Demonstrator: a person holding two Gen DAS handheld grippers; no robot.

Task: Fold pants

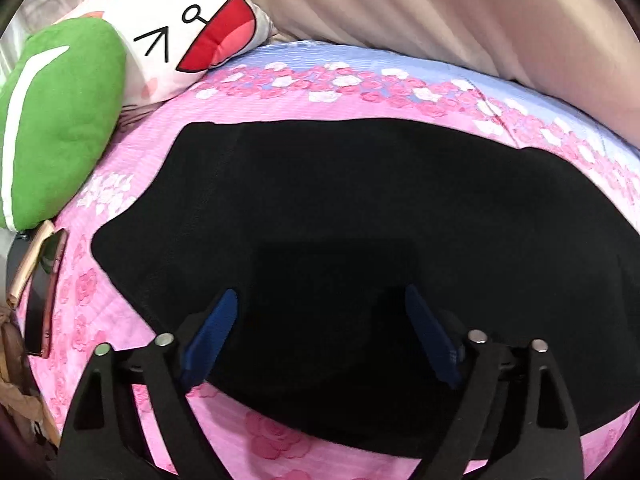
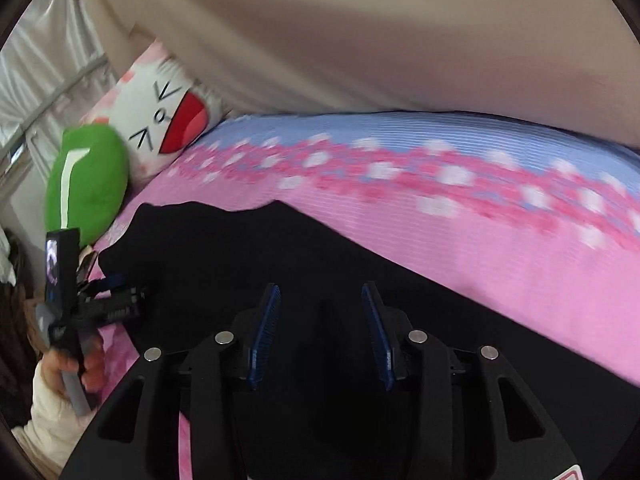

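Black pants (image 1: 360,220) lie spread flat on a pink flowered bedspread (image 1: 280,96). My left gripper (image 1: 320,300) is open, its blue pads wide apart just above the pants' near part, holding nothing. In the right wrist view the pants (image 2: 240,248) run from the left to the lower right. My right gripper (image 2: 320,296) is open over the black cloth, pads apart; I cannot tell whether cloth lies between them. The left gripper (image 2: 112,292) shows at the far left of that view, held in a hand at the pants' left edge.
A green plush (image 1: 60,120) and a white cartoon-face pillow (image 1: 180,28) sit at the bed's left end. A beige curtain (image 1: 440,12) hangs behind the bed. A phone and flat items (image 1: 44,280) lie at the left bed edge.
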